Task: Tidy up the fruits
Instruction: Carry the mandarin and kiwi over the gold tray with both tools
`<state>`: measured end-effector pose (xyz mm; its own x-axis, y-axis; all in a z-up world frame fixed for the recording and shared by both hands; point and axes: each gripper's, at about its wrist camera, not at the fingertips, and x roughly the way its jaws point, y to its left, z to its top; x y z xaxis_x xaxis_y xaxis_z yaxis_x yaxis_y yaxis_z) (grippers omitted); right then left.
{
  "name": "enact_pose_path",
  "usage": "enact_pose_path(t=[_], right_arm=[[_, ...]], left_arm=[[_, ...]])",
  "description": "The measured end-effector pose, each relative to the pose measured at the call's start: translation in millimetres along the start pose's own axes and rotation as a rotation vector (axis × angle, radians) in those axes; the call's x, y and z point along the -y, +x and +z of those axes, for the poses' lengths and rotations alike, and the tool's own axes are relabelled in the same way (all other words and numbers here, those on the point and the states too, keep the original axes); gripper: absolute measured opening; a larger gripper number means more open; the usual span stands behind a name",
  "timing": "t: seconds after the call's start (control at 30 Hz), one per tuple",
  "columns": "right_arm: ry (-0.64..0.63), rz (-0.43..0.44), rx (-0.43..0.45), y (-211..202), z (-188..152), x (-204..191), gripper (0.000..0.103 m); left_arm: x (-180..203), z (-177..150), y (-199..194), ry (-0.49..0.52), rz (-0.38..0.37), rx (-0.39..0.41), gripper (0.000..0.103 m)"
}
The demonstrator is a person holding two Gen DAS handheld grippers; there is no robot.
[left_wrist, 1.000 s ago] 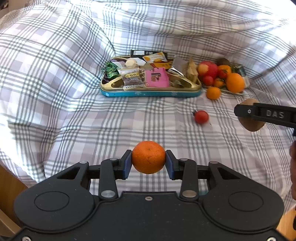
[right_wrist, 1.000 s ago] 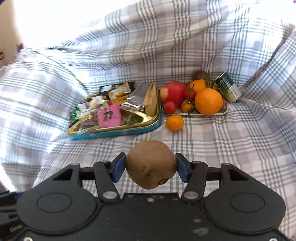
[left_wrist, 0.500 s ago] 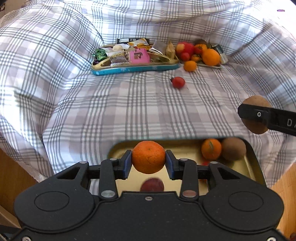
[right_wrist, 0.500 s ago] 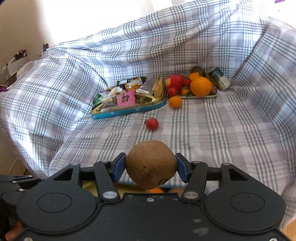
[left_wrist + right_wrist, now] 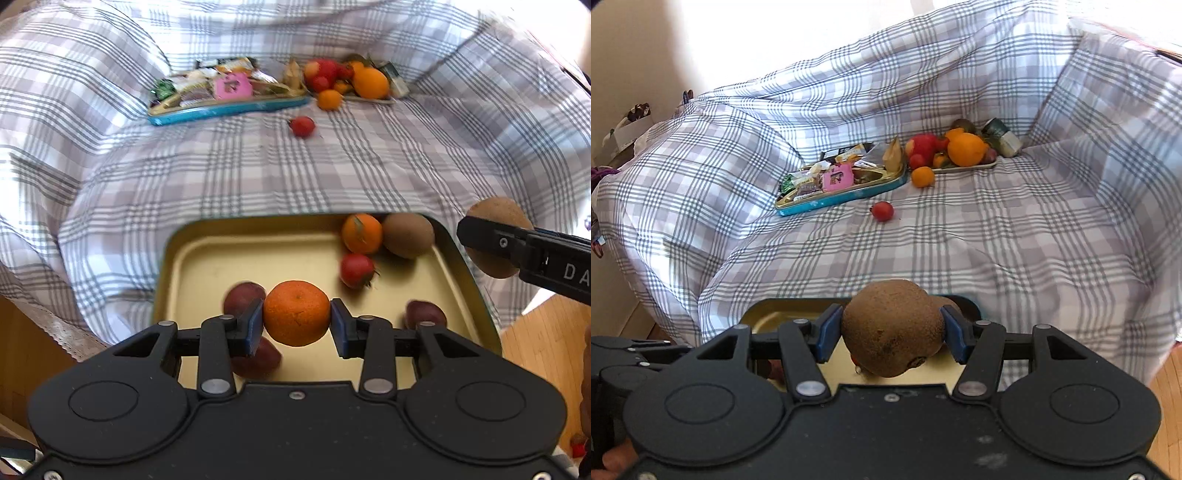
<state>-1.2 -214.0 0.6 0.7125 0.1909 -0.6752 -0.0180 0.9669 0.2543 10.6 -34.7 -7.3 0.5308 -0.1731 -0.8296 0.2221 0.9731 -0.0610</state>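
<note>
The left gripper (image 5: pixel 296 325) pinches a round orange mandarin (image 5: pixel 296 313) above the gold metal tray (image 5: pixel 207 266) (fruit inside); the right gripper (image 5: pixel 892 334) clamps a brown fuzzy kiwi (image 5: pixel 892 326) between its blue pads.

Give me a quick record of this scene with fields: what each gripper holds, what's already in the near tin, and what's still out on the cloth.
left gripper: shut on mandarin, above the gold tin
right gripper: shut on kiwi, over the tin's right part
in the tin: small orange, another kiwi, red tomato, three dark purple fruits
loose on cloth: red fruit, small orange fruit
far back: snack tin, fruit tray
surface: checked cloth
</note>
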Motion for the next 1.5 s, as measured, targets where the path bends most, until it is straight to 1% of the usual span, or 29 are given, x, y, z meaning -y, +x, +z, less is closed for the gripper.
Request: enact_pose_path(t=[0.2,0.33,0.53,0.67,1.1,1.27,1.5], right_arm=[[0.026,-0.031,-0.033,8,-9,6,0.060],[0.032,-0.043,-0.069,16,-15,7,0.060],[0.034,-0.050,-0.091,21,-19,6,0.060],[0.032,-0.057,-0.090,21,-19,6,0.060],[0.019,-0.062,-0.144,31,-26,2,0.061],[0.014,-0.061,-0.164,35,-29,0,0.061],[0.010,-0.057,-0.170,36,-30,-2,0.061]], left_arm=[[11,-6,13,0.047,0.011,-0.026,0.047],[9,-6,17,0.038,0.003,-0.044,0.047],[7,-1,24,0.077,0.060,-0.017,0.047],[6,1,30,0.077,0.084,-0.018,0.047],[0,-5,38,0.018,0.053,-0.065,0.047],[-5,-7,38,-0.010,0.011,-0.091,0.047],[-5,-7,36,-0.011,-0.003,-0.083,0.047]])
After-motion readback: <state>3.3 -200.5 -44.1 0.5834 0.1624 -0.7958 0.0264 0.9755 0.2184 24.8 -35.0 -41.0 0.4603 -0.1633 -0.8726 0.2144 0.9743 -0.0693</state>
